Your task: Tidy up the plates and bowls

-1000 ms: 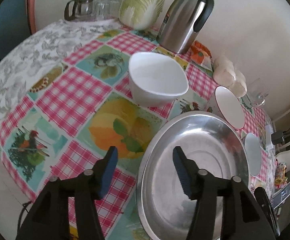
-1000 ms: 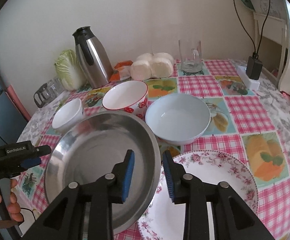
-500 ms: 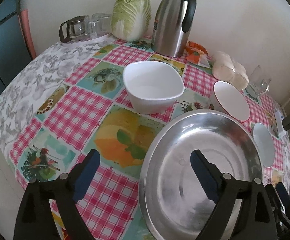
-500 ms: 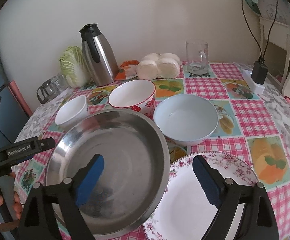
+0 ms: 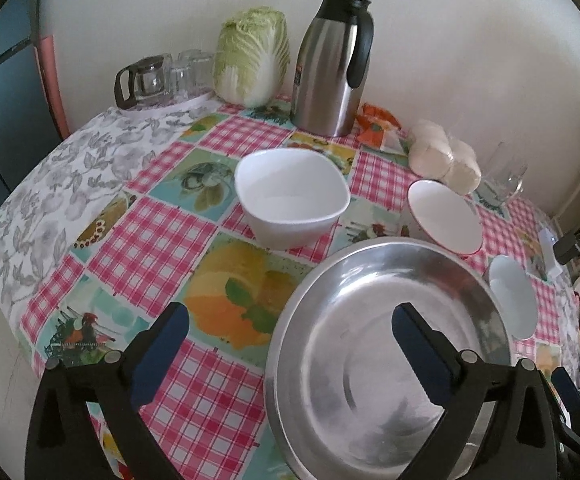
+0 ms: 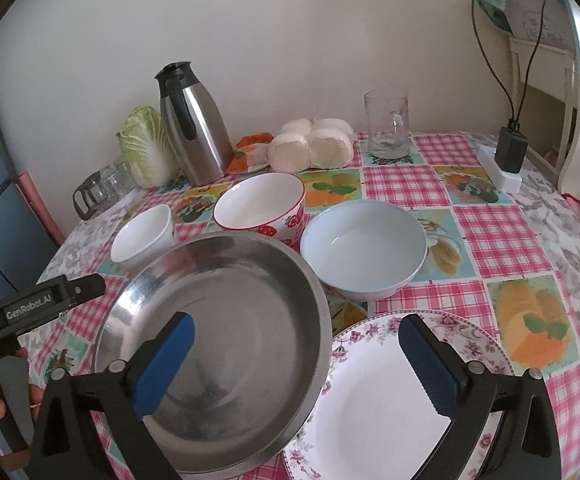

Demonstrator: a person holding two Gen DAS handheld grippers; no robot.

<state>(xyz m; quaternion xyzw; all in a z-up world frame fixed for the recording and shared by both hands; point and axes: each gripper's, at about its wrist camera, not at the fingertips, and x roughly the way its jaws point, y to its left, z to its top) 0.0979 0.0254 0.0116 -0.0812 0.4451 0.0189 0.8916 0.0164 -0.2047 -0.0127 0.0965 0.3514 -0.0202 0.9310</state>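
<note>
Both jaws have just been opened wide — left gripper [image 5: 287,326] and right gripper [image 6: 296,336] hold nothing; the steel pan [image 6: 225,320] at lower centre is judged next to be gripped by its rim.

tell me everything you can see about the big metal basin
The metal basin is round, wide and shallow, apparently stainless steel, with a rolled rim and a dull, scuffed inside that holds nothing. It sits upright near the table's front edge. In the right wrist view its right rim overlaps the edge of the floral plate; whether they touch is unclear. The strawberry bowl and white bowl stand just behind it. Neither tool grips it: both have just been opening, pads off the rim.
</note>
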